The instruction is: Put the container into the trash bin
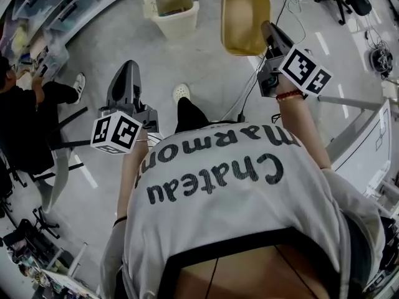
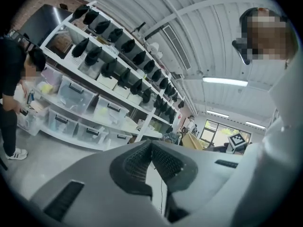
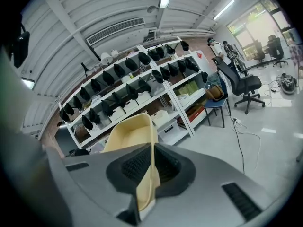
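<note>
**1. Trash bin** (image 1: 176,10): pale plastic, open top, upright on the grey floor (image 1: 112,36) at the upper edge of the head view. Something dark lies inside, but what it is cannot be told. All places below are given from this bin.

**2. Container** (image 1: 245,18): shallow yellowish tray with rounded corners, its hollow side towards the head camera. It is held off the floor just right of the trash bin, apart from it and not inside it.

**3. Right gripper** (image 1: 269,30): right of the trash bin, at the container's near right edge. Its fingers (image 3: 136,167) pinch the container's thin rim wall, one pad on each face. In the right gripper view the tray rises tilted beyond them. Its marker cube (image 1: 305,71) sits on the side away from the bin.

**4. Left gripper** (image 1: 129,67): below and left of the trash bin in the head view, well apart from both bin and container. Its fingers (image 2: 137,161) are pressed together at the tips, with nothing between them.

**5. White shoe** (image 1: 181,92): on the floor, straight below the trash bin in the head view.

**6. Second person** (image 1: 22,114): dark clothing, far left of the trash bin, beside shelving that carries clear storage boxes (image 2: 75,93).

**7. Office chair** (image 3: 239,85): shown in the right gripper view. Its place relative to the trash bin cannot be read there.
</note>
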A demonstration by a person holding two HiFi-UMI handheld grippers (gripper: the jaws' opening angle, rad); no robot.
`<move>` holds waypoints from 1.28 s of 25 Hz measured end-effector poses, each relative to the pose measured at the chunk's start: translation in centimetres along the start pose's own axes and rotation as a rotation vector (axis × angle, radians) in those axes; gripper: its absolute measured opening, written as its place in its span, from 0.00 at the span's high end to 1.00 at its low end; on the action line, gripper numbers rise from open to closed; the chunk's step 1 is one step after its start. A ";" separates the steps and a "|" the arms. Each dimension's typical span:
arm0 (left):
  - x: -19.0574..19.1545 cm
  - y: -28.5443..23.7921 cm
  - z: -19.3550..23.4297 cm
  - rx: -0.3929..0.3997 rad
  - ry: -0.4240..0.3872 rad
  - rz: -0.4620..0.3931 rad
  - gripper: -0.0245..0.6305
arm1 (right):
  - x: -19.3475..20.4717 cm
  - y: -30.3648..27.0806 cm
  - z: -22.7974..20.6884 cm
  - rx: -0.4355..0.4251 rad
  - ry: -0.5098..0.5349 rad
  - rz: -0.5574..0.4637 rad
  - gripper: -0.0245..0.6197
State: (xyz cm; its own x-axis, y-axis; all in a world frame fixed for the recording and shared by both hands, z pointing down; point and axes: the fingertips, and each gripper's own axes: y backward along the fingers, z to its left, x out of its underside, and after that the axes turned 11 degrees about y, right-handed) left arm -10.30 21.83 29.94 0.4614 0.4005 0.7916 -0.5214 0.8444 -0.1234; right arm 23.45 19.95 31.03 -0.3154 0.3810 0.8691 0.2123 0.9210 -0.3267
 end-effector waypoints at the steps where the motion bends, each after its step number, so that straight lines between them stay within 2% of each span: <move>1: -0.9 -1.2 0.7 0.009 0.000 0.007 0.93 | -0.3 -1.2 0.4 0.007 -0.002 0.006 0.90; 7: -5.2 -7.4 3.4 0.052 -0.021 0.046 0.93 | -2.2 -7.9 2.0 0.023 -0.034 0.008 0.90; 19: -13.4 -15.7 10.0 0.135 -0.036 0.064 0.93 | -5.7 -17.8 6.0 0.064 -0.058 -0.029 0.90; 22: -13.8 -16.8 10.6 0.145 -0.028 0.064 0.93 | -5.8 -18.6 6.3 0.071 -0.067 -0.033 0.90; 27: -13.3 -18.1 11.8 0.159 -0.004 0.106 0.93 | -4.7 -19.8 6.2 0.112 -0.084 0.017 0.90; 32: -10.5 -18.1 11.7 0.168 0.012 0.203 0.93 | -4.3 -19.7 4.8 0.128 -0.115 0.052 0.90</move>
State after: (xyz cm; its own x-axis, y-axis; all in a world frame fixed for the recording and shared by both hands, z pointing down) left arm -14.10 -1.78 30.84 0.3433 0.5604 0.7537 -0.7155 0.6759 -0.1767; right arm 16.15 0.56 31.98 -0.4124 0.4289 0.8037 0.1145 0.8997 -0.4213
